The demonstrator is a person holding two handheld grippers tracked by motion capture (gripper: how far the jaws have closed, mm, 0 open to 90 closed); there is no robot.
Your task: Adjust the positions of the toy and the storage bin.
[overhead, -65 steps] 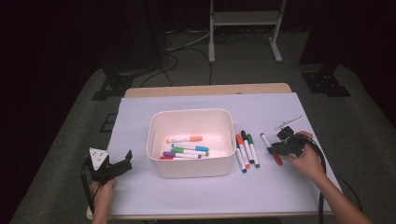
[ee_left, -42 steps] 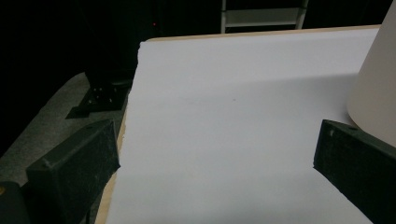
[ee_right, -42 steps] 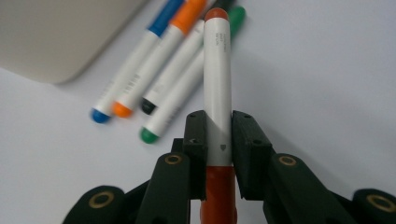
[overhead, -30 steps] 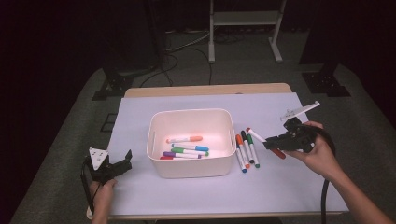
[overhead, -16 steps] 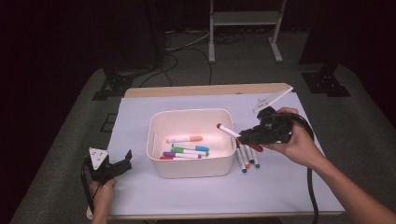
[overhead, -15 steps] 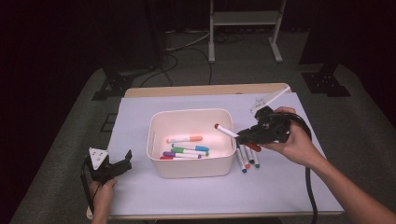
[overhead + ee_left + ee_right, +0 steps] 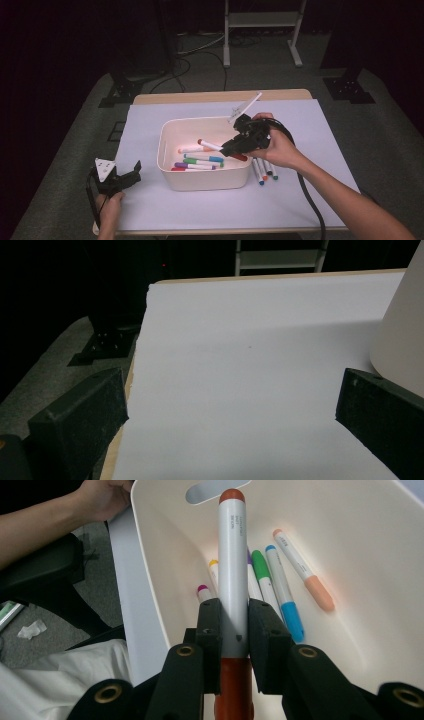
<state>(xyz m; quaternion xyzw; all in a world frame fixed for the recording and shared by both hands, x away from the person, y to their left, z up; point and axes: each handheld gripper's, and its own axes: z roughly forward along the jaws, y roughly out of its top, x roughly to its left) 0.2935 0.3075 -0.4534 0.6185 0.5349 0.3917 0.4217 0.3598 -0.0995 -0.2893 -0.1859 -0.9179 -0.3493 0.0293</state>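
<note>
1. the right gripper (image 7: 226,146) is clamped on one red-capped marker (image 7: 210,145); in the right gripper view the two black jaws press on either side of its white barrel (image 7: 233,575).
2. that marker hangs in the air above the inside of the white bin (image 7: 167,135), slanted, with its far red tip pointing toward the bin's left half.
3. one bin stands on the white sheet (image 7: 310,120) that covers the bench (image 7: 200,96), near the middle.
4. inside the bin, the right gripper view shows five markers lying on the floor: one with an orange cap (image 7: 306,577), one with a blue cap (image 7: 282,597), one green (image 7: 263,582), and two partly hidden by the gripper, a yellow tip (image 7: 214,569) and a magenta tip (image 7: 202,592). a sixth, purple, may sit behind the held barrel; i cannot tell for sure.
5. in the high view the bin's markers lie roughly side by side toward its near wall.
6. outside the bin, just beside its right wall, a small row of markers (image 7: 264,171) lies on the sheet; about three or four, partly covered by the right hand (image 7: 275,145), so the exact count is unclear.
7. the left gripper (image 7: 127,176) rests at the near left of the sheet, its jaws spread wide with nothing between them; the left gripper view shows bare sheet in the gap and the bin's wall (image 7: 402,330) at the right.
8. the left hand (image 7: 107,207) holds it from below, well apart from the bin.
</note>
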